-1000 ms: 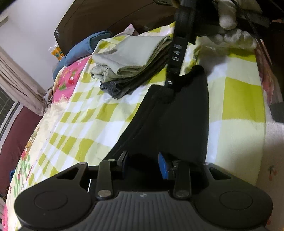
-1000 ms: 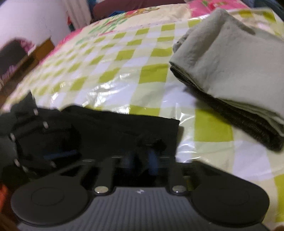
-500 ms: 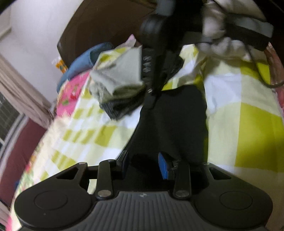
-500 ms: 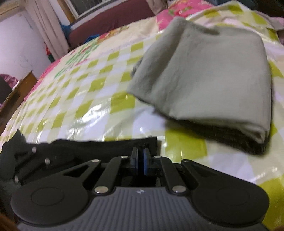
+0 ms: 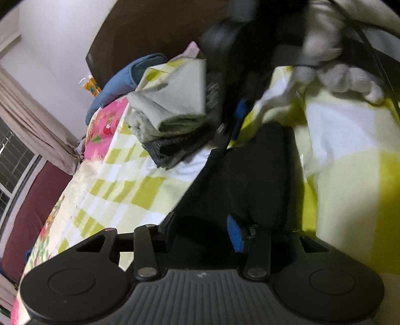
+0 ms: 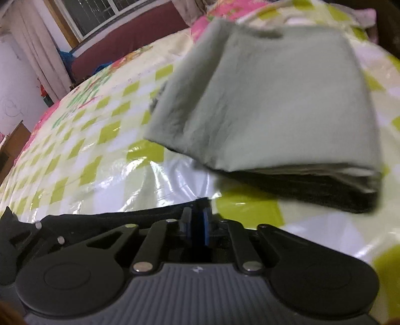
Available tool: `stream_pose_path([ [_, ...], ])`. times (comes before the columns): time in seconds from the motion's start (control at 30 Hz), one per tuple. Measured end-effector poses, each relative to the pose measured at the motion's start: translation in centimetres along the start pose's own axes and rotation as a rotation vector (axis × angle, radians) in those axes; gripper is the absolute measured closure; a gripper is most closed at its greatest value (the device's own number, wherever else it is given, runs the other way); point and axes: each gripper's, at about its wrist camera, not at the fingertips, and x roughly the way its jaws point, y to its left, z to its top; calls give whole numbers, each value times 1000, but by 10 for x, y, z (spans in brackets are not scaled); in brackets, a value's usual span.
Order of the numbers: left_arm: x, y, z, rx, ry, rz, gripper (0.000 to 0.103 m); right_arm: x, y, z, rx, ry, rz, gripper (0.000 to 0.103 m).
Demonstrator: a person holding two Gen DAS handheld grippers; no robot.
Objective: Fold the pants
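Black pants point(image 5: 247, 180) lie folded on the green-and-white checked bed sheet point(image 5: 135, 185). My left gripper point(image 5: 202, 231) is open, its blue-padded fingers either side of the near end of the pants. In the left wrist view my right gripper point(image 5: 232, 120) is at the far corner of the pants, held by a gloved hand. In the right wrist view the right gripper point(image 6: 196, 225) is shut on the edge of the black pants point(image 6: 130, 217).
A stack of folded clothes, grey-green on top and dark below point(image 6: 275, 112) point(image 5: 175, 117), sits just beyond the pants. A blue garment point(image 5: 125, 82) and a dark headboard point(image 5: 150, 32) lie behind. A window and curtain point(image 6: 105, 15) stand at the far side.
My right gripper has shut on the pants' far edge and moved closer to the folded stack. My left gripper has stayed open at the near end.
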Motion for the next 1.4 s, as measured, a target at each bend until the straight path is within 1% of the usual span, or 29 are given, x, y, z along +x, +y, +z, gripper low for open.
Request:
stream_pose_path([
  [0.03, -8, 6, 0, -24, -17, -3, 41, -13, -4, -2, 15, -12, -7, 84],
  [0.07, -14, 10, 0, -45, -28, 2, 39, -25, -10, -5, 49, -10, 11, 82],
  [0.13, -25, 15, -4, -75, -42, 16, 36, -39, -18, -11, 114, 5, 64, 71],
  [0.17, -31, 17, -9, -83, -44, 25, 36, -41, -20, -13, 134, 20, 90, 59],
  [0.2, -34, 16, -11, -85, -40, 33, 36, -39, -21, -16, 149, 29, 107, 51],
  [0.27, -39, 15, -19, -84, -17, 31, 36, -24, -24, -21, 176, 79, 150, 51],
  [0.37, -50, 10, -31, -80, 6, 38, 36, -3, -21, -23, 190, 113, 167, 49],
  [0.4, -54, 10, -34, -83, 13, 39, 36, -2, -17, -22, 185, 135, 188, 49],
  [0.47, -59, 12, -39, -101, 25, 42, 35, -5, -8, -21, 160, 176, 263, 49],
  [0.5, -60, 14, -41, -114, 29, 40, 35, -7, -3, -22, 125, 182, 260, 49],
  [0.53, -61, 15, -43, -124, 32, 39, 35, -6, -1, -23, 99, 190, 227, 49],
  [0.57, -60, 16, -44, -134, 36, 40, 35, -2, -5, -25, 107, 199, 223, 53],
  [0.6, -58, 17, -44, -139, 41, 43, 35, 2, -13, -26, 150, 202, 241, 54],
  [0.63, -57, 17, -44, -142, 43, 44, 35, 4, -20, -27, 206, 198, 270, 54],
  [0.7, -57, 17, -45, -139, 40, 45, 35, 3, -24, -28, 259, 188, 331, 55],
  [0.8, -57, 17, -43, -135, 33, 36, 35, -6, -22, -28, 241, 181, 425, 62],
  [0.83, -57, 17, -43, -134, 33, 34, 35, -7, -24, -28, 241, 172, 443, 63],
  [0.87, -56, 17, -43, -133, 35, 33, 35, -5, -29, -27, 241, 168, 430, 63],
  [0.9, -54, 16, -42, -129, 37, 32, 35, -2, -32, -27, 225, 178, 373, 65],
  [0.93, -54, 15, -42, -121, 39, 34, 35, 4, -27, -27, 191, 189, 317, 71],
  [0.97, -53, 14, -42, -110, 43, 35, 35, 7, -25, -27, 149, 196, 305, 77],
  [1.03, -52, 13, -41, -97, 48, 33, 35, 9, -25, -27, 130, 200, 313, 75],
  [1.07, -51, 13, -41, -92, 53, 29, 35, 10, -23, -27, 124, 202, 324, 72],
  [1.2, -46, 9, -39, -67, 63, 20, 35, 17, -19, -32, 165, 211, 418, 69],
  [1.27, -46, 9, -36, -47, 64, 13, 35, 10, -27, -30, 188, 206, 503, 69],
  [1.3, -47, 9, -35, -43, 63, 7, 35, 10, -32, -28, 188, 208, 515, 69],
  [1.33, -46, 9, -34, -41, 63, 0, 35, 8, -35, -25, 160, 214, 488, 69],
  [1.37, -45, 9, -33, -35, 65, -3, 35, 6, -36, -24, 110, 223, 417, 75],
  [1.4, -44, 8, -32, -25, 66, -4, 35, 6, -39, -23, 75, 242, 385, 81],
])
